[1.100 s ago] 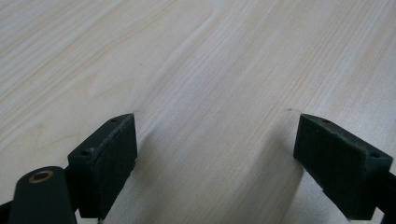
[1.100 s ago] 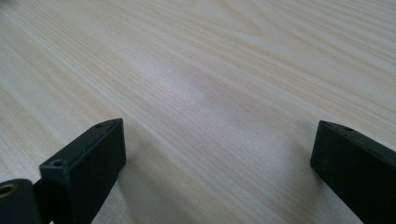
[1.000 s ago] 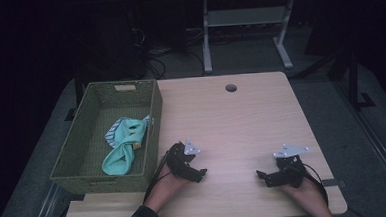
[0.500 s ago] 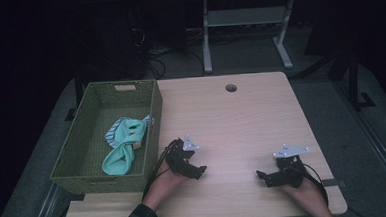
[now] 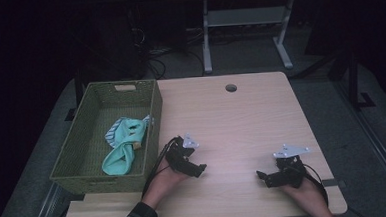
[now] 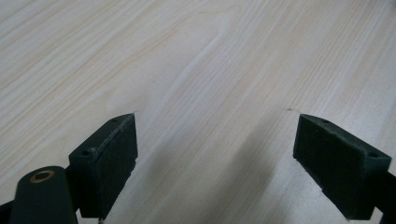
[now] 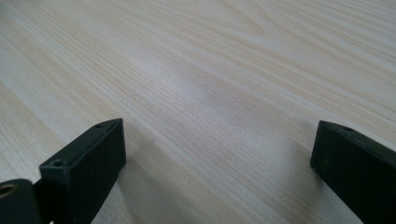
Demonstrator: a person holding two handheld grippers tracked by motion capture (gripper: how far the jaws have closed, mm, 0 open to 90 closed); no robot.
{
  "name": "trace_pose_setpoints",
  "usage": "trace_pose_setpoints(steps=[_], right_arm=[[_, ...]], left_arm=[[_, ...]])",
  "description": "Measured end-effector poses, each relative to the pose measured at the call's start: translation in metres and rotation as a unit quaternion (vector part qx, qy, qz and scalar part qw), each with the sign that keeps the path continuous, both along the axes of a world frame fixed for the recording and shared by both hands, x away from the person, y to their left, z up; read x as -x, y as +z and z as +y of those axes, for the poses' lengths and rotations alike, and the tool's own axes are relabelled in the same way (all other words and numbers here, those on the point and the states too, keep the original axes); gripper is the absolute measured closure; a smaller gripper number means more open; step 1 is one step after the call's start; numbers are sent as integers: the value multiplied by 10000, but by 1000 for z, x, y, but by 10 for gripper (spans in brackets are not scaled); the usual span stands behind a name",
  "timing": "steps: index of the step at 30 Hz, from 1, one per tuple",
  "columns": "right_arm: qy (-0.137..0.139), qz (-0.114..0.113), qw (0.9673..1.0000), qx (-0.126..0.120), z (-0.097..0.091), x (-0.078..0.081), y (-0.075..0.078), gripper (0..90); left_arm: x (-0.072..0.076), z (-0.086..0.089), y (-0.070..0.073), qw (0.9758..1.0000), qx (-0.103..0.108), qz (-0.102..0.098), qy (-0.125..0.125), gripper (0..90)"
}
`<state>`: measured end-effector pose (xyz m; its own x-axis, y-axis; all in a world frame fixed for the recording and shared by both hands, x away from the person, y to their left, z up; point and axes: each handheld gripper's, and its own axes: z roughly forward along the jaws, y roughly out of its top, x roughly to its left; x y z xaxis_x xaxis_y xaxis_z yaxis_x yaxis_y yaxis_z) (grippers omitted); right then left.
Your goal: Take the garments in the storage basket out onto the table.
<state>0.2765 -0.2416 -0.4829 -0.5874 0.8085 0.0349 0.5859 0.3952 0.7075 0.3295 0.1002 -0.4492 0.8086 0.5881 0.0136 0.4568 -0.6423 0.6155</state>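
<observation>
Currently your left claw (image 5: 198, 168) and right claw (image 5: 262, 177) rest unmoved on the worktop (image 5: 241, 121), jaws apart, empty; the teal cloth (image 5: 123, 149) lies in the basket (image 5: 82, 139), untouched.

Table (image 5: 241, 121) pale matt wood; basket (image 5: 82, 144) woven.

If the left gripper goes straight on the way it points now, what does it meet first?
Probably the bare table: the left gripper, jaws open and empty, points down at the wood. Beyond, toward the right gripper, the way looks free.
</observation>
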Motion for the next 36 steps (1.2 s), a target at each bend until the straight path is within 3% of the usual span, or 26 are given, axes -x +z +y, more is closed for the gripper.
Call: trace_pose_setpoints(steps=[9,36], right_arm=[[-1,3,10000,-2,0,0,0,28],[9,6,10000,14,0,0,0,28]], left_arm=[[-5,1,5,9999,113,76,76,130],[-8,1,18,9998,87,190,-9,135]])
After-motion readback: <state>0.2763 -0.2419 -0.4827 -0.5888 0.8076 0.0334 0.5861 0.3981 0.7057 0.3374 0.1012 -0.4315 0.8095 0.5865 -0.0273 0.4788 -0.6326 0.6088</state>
